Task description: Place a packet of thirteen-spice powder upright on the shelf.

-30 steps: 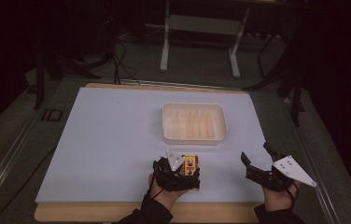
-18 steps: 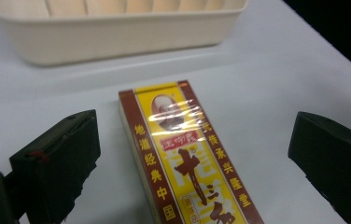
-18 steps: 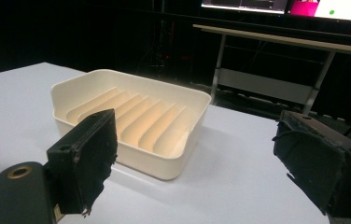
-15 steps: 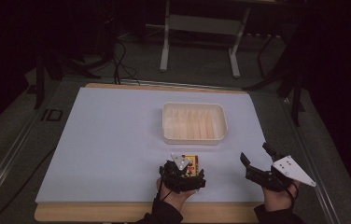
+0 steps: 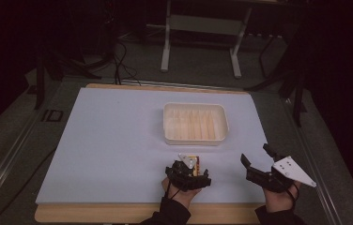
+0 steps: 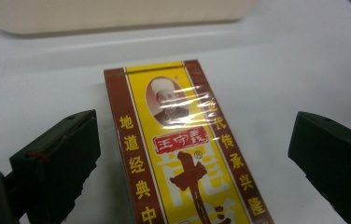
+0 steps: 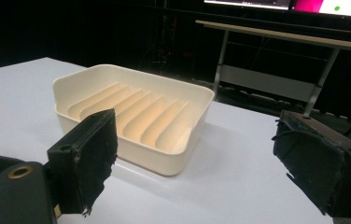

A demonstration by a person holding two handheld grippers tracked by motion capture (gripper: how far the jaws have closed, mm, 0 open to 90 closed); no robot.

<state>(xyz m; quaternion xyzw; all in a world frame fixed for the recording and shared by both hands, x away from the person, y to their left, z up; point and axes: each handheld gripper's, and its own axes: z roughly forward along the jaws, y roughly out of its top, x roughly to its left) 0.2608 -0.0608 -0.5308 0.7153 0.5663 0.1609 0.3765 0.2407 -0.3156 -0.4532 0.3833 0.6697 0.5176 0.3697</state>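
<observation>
The left hand-held gripper is hovering right over the box, a yellow and brown packet lying flat on the table just in front of the tray. Its jaws are spread wide, one on each side of the box, not touching it. The right hand-held gripper is sitting off to the side, well apart from the box, jaws also gaping and pinching nothing, facing the ribbed tray.
</observation>
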